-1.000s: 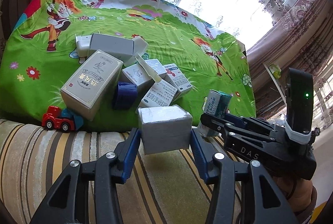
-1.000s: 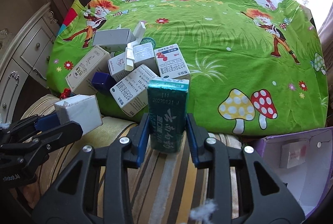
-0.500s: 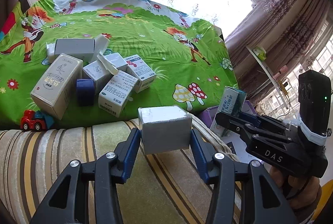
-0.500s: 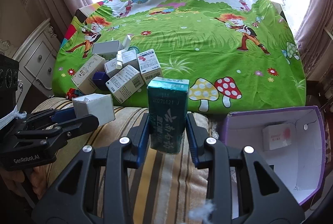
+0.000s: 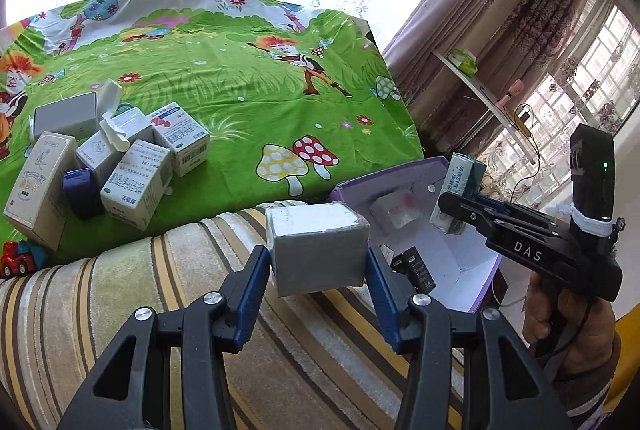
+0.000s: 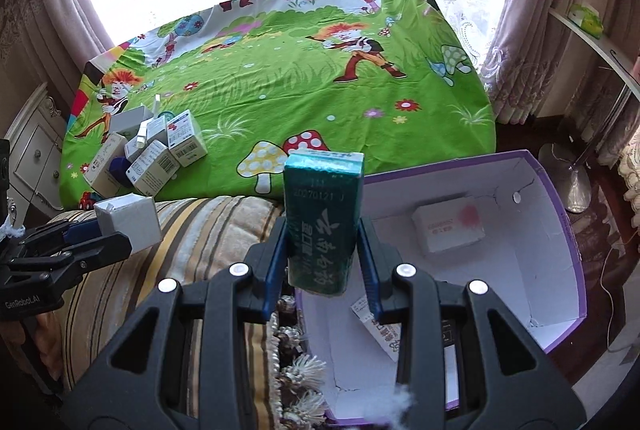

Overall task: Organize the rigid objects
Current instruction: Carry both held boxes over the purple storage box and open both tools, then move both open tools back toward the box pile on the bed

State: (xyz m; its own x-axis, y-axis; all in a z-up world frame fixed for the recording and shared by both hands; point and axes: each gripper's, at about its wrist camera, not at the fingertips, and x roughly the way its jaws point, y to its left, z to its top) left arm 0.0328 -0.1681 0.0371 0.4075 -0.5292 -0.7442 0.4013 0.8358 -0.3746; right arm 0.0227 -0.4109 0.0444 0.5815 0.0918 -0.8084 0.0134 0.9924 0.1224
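My left gripper [image 5: 318, 266] is shut on a plain grey box [image 5: 318, 248] and holds it over the striped cushion, just left of the purple storage box [image 5: 472, 266]. That grey box [image 6: 128, 224] shows at the left of the right wrist view too. My right gripper [image 6: 324, 254] is shut on a tall teal carton [image 6: 322, 218], upright, over the near left corner of the white-lined purple box [image 6: 552, 214]. In the left wrist view the teal carton [image 5: 460, 190] hangs over the box. A white box with a red mark [image 6: 448, 228] lies inside, along with a few flat items.
A pile of several white and cream medicine boxes [image 5: 132, 158] with a dark blue block [image 5: 80, 186] sits on the green cartoon cloth [image 5: 260, 90]. A red toy truck [image 5: 14, 258] lies at the cloth's edge. A striped cushion [image 5: 200, 310] lies below; curtains and a shelf stand at the right.
Both grippers have swung right, away from the pile, carrying their boxes. The purple box has come into view, and the teal carton now hangs over it. Both grips are unchanged.
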